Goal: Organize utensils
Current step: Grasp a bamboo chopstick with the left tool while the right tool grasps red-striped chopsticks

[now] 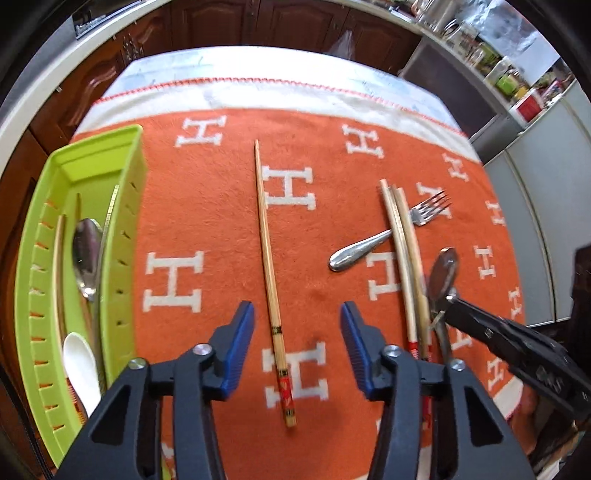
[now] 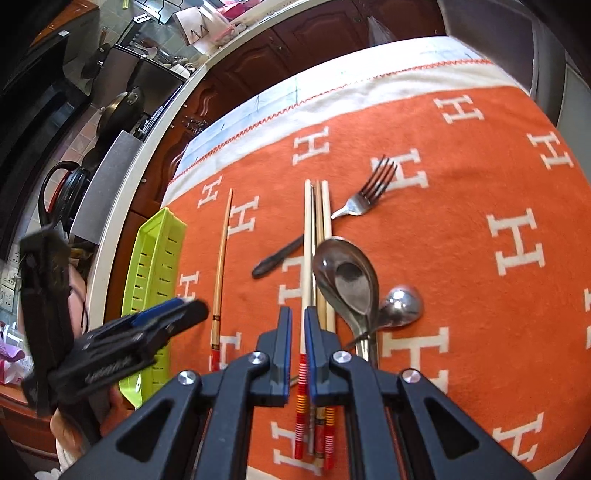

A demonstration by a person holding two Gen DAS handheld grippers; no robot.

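Observation:
A green slotted tray [image 1: 127, 206] at the table's left edge holds a metal spoon [image 1: 86, 254], a white spoon [image 1: 81, 369] and chopsticks. My left gripper [image 1: 297, 317] is open above a single bamboo chopstick [image 1: 267, 266] lying between its fingers. To the right lie several chopsticks [image 2: 317, 236] across a fork [image 2: 354, 203], beside two metal spoons [image 2: 349, 280]. My right gripper [image 2: 298, 317] has its fingers nearly closed around the leftmost pale chopstick [image 2: 307, 236] of that bundle; whether they grip it I cannot tell.
An orange blanket [image 1: 207, 229] with white H letters covers the table. Dark wood cabinets [image 1: 258, 22] stand beyond the far edge. A counter with pans [image 2: 118, 107] is at far left in the right wrist view. The green tray [image 2: 155, 258] also shows there.

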